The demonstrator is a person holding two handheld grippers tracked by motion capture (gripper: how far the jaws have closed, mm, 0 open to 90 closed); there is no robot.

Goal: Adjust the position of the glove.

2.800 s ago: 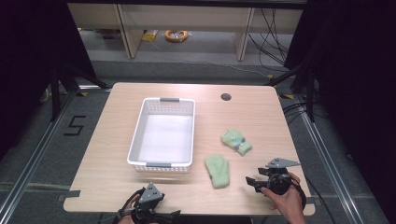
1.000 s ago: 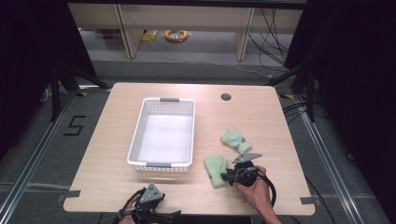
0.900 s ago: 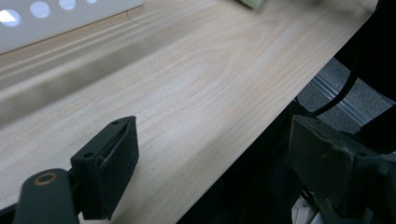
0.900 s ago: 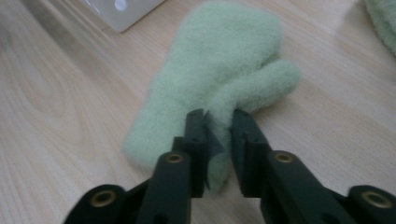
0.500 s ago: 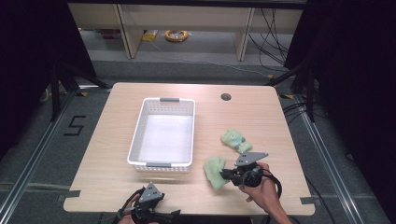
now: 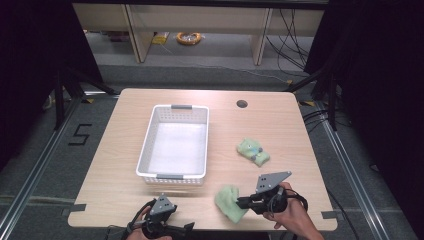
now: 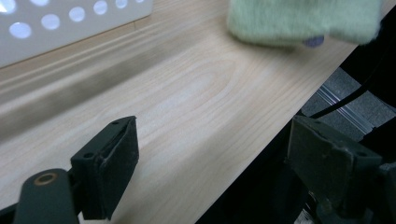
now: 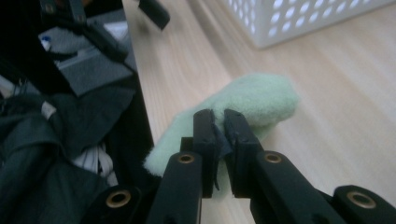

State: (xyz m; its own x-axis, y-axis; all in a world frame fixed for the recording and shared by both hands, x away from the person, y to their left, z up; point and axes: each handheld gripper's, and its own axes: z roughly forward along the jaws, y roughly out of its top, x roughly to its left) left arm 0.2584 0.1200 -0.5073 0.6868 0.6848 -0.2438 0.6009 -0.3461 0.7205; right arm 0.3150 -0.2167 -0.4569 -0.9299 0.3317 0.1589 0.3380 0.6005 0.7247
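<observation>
near table's front edge — right hand-held gripper [image 8: 219,122] clenched on green cloth [image 8: 254,100] — left released.

- The right gripper [image 6: 243,202] is held in the right hand [image 6: 287,216], jaws closed on a green cloth [image 6: 229,202].
- The left gripper [image 6: 187,227] is held low, jaws spread wide.

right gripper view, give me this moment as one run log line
right tongs: shut on green cloth near table edge | left tongs: open, idle | second green cloth: on table | white basket: empty
</observation>
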